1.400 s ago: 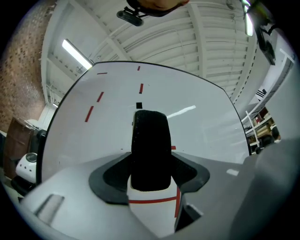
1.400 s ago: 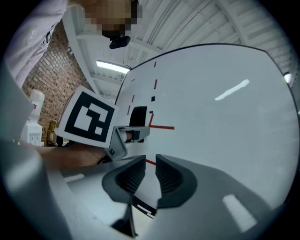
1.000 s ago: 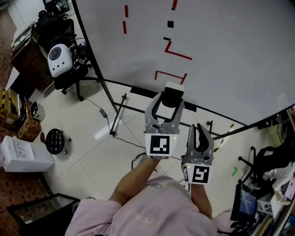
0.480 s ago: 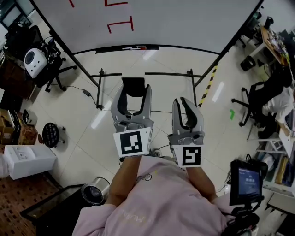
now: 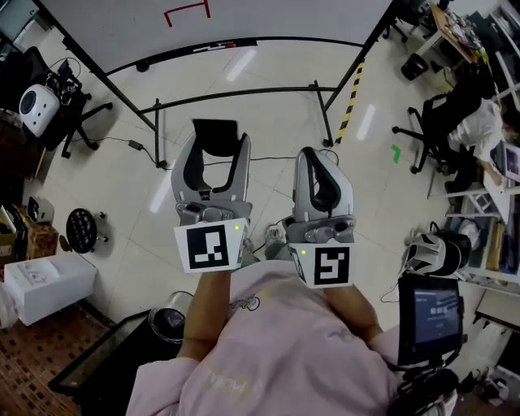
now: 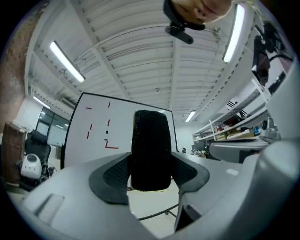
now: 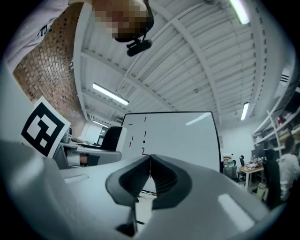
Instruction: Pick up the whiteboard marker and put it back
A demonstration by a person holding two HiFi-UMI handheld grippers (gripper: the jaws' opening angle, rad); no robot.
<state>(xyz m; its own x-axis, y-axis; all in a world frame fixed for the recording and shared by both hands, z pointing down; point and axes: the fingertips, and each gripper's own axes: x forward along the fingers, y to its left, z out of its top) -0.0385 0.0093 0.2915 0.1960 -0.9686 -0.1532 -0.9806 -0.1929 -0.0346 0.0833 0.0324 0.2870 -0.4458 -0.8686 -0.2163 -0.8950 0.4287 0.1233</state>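
Person: a pink long-sleeved top [image 5: 276, 349] fills the near edge of the head view, with both forearms stretched forward and a gripper in each hand.
Left gripper [image 5: 218, 142]: its grey jaws stand partly spread and pinch a broad black block with a coarse, woven-looking surface [image 5: 215, 130]. In the left gripper view the block [image 6: 151, 150] stands upright between the two dark pads, touching both.
Right gripper [image 5: 319, 158]: just beside the left one. Its jaws have just been closing and are now pressed together tip to tip [image 7: 150, 161], with nothing between them.
Task's thing: the block in the left gripper is the only thing held. Whether it is the whiteboard marker, I cannot tell.
Floor: pale glossy tiles [image 5: 268, 122] lie under both grippers.
Stand: a black metal tube frame [image 5: 244, 93] rests on the tiles beyond the jaw tips.
Ledge: a dark strip [image 5: 219, 47] runs along the board's lower edge. The small things on it are too small to tell.
Whiteboard: a large white board [image 5: 268, 20] with a red angular mark [image 5: 187, 12] stands farthest off, well apart from both grippers.
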